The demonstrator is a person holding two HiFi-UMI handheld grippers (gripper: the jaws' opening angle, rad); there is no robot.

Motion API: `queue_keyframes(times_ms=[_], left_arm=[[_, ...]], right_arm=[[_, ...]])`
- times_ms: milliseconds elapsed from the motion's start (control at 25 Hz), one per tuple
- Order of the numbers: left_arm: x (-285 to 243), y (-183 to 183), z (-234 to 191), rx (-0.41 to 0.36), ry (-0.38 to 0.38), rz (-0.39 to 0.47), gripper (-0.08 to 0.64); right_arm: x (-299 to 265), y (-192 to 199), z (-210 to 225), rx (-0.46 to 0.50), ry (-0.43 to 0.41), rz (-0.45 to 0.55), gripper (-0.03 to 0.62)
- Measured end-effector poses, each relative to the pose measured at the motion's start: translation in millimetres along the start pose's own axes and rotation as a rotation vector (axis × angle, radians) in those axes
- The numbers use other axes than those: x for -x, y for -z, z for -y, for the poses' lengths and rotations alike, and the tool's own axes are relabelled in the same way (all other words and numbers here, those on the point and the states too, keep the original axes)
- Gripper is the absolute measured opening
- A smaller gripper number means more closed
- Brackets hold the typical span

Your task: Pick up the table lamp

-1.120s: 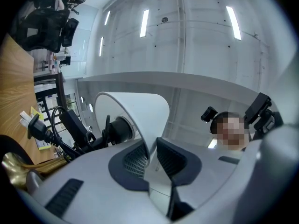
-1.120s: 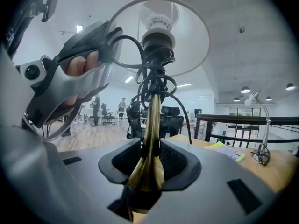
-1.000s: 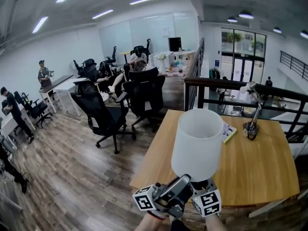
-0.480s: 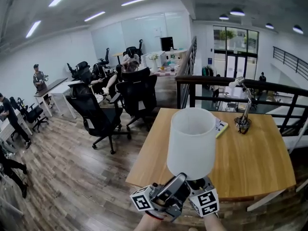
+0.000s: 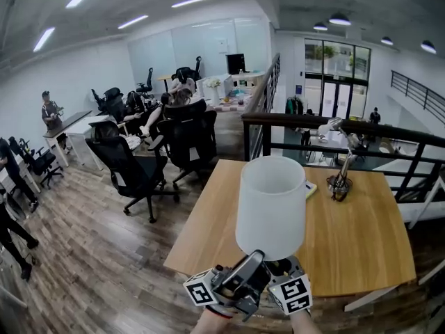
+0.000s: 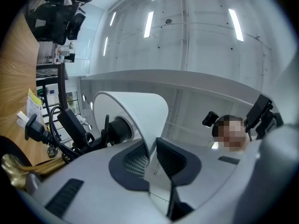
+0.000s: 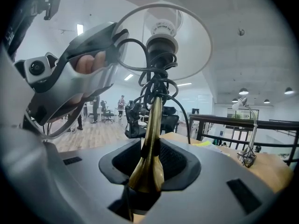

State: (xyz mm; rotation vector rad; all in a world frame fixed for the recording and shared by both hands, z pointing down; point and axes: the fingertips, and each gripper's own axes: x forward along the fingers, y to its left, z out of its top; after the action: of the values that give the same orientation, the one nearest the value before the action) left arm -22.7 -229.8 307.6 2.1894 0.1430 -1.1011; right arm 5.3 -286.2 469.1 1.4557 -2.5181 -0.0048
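Note:
The table lamp's white shade [image 5: 271, 204] is held up in front of me, over the near edge of the wooden table [image 5: 361, 235]. My left gripper [image 5: 256, 258] comes from the lower left and is shut on the shade's lower rim; the thin shade wall [image 6: 140, 111] runs between its pads [image 6: 135, 160]. My right gripper [image 5: 281, 268] is under the shade, shut on the brass stem [image 7: 150, 139]. Its jaws have just been closing slightly on that stem. A black cord [image 7: 152, 85] is wound round the stem below the bulb socket [image 7: 161, 41].
A silver desk lamp [image 5: 339, 179] and a yellow-green item [image 5: 309, 188] are at the table's far side. A black railing [image 5: 334, 125] runs behind it. Black office chairs [image 5: 188, 141] and people stand on the wood floor at left.
The lamp and both grippers have drifted a little left in the head view, and the table and railing have slid left too. Both grips look the same.

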Motion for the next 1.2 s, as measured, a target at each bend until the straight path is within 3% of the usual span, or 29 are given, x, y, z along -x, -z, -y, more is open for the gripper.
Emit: queue_keyframes(times_ms=[520,1200], left_arm=[[-42.1,13.4,-20.6,-0.034,-0.011,-0.012,0.054],[-70.0,-6.1,-24.9,-0.073,-0.012,0.01,0.054]], right_arm=[[5.5,-9.3,46.1,-0.002,-0.016,0.029,0.13],[-9.9,-41.0,65.0,0.033,-0.064,0.076,0.129]])
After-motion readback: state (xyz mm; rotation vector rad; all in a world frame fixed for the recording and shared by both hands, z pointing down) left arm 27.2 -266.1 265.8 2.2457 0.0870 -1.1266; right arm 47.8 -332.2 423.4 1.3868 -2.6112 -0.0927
